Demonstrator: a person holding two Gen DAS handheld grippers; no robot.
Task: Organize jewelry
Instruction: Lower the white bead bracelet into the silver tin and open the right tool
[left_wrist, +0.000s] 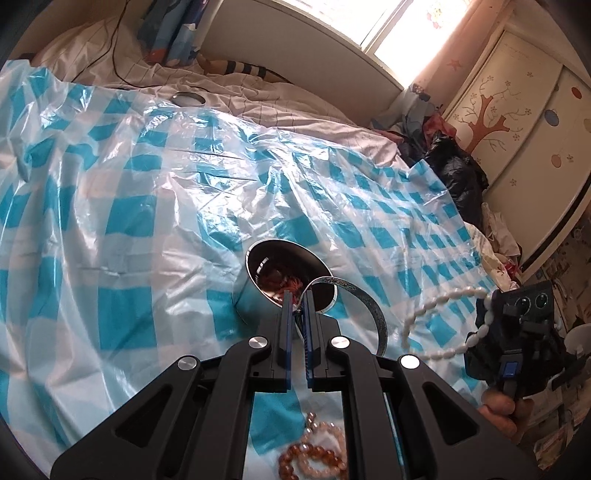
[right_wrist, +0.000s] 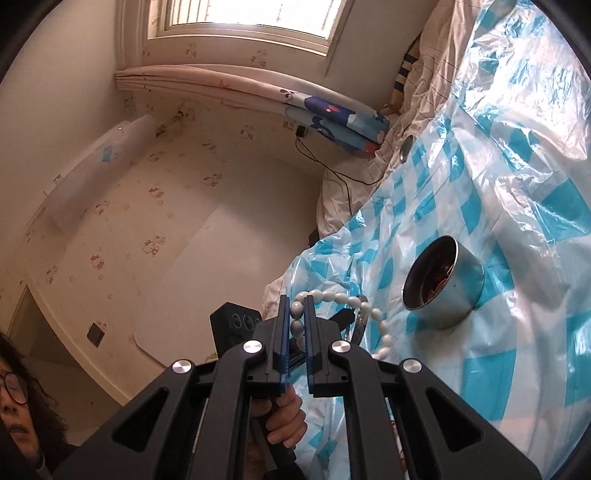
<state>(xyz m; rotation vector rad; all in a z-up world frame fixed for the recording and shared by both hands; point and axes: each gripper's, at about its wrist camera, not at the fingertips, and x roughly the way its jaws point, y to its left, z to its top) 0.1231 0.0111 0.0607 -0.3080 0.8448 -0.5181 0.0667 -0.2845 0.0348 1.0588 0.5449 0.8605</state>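
Left wrist view: the left tool (left_wrist: 298, 301) is clenched on a dark, glittery bangle (left_wrist: 364, 295), pinching its band at the fingertips so the hoop arcs out to the right. Just past the tips, a round metal tin (left_wrist: 251, 291) sits on the blue-and-white checked plastic sheet (left_wrist: 147, 206) spread over the bed, with reddish-brown jewelry inside. Below the tool, close to the camera, lie an amber bead bracelet (left_wrist: 310, 458) and a pale pink pearl strand (left_wrist: 325, 434). At the right, the right tool (left_wrist: 487, 314) carries a white bead bracelet (left_wrist: 436, 299). A tin lid (left_wrist: 188, 99) lies far off on the bedsheet.

Right wrist view: the right tool (right_wrist: 297, 314) is closed on the white bead bracelet (right_wrist: 376, 317), one bead caught between the fingers and the loop hanging right. The metal tin (right_wrist: 450, 295) stands nearby to the right on the plastic sheet (right_wrist: 517, 184). The left tool's body shows behind the fingers, partly blocking the bangle (right_wrist: 360, 317).
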